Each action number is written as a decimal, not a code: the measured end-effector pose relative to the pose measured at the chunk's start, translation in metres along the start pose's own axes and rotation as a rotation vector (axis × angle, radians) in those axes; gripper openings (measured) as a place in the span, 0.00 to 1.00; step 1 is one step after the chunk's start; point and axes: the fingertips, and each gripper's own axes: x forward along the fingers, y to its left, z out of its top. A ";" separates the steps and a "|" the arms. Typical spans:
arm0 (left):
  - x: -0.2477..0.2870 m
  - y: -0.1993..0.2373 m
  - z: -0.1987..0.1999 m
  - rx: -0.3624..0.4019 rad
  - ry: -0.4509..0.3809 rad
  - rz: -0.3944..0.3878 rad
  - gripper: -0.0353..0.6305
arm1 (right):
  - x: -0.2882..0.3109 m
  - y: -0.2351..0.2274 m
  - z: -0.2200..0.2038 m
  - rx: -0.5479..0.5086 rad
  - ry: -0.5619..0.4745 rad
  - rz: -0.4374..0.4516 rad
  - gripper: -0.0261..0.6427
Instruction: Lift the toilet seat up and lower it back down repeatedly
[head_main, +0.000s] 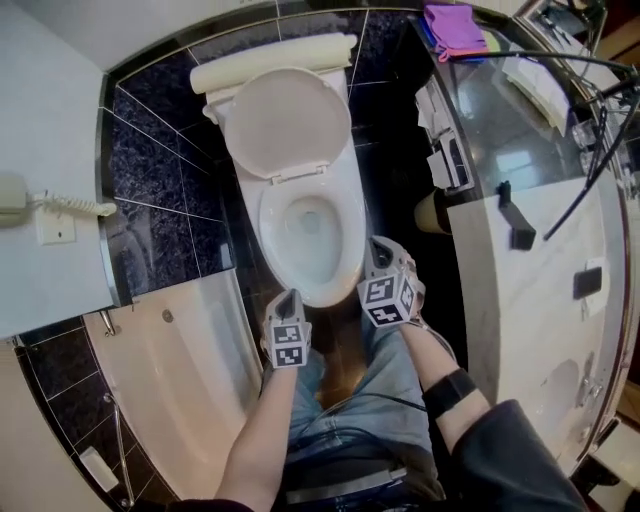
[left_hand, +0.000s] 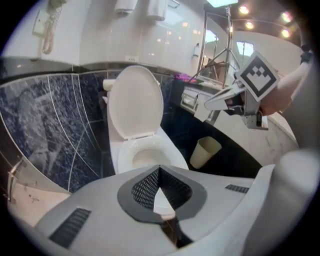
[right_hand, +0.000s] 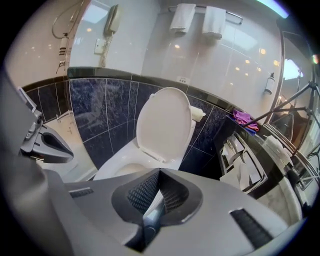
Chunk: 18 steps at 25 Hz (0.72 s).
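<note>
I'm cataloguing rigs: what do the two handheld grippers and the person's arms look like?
The left gripper and right gripper have pale grey bodies, dark mesh-textured pads and a cube with black-and-white square markers. The right arm wears a black wristband and dark sleeve; the left forearm is unsleeved.

No word, brand name, number or label can be read in any view. Only black-and-white square patterns are seen, on one marker cube (head_main: 287, 345) at the lower centre of the head view and on the other marker cube (head_main: 387, 298) just right of it.
</note>
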 end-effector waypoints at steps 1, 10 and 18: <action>-0.014 0.003 0.019 0.004 -0.019 0.007 0.05 | -0.011 -0.001 0.011 0.024 -0.013 0.013 0.06; -0.139 0.032 0.165 0.009 -0.212 0.118 0.05 | -0.100 -0.040 0.104 0.144 -0.144 0.071 0.06; -0.209 0.034 0.245 0.057 -0.334 0.147 0.05 | -0.155 -0.077 0.155 0.237 -0.237 0.097 0.06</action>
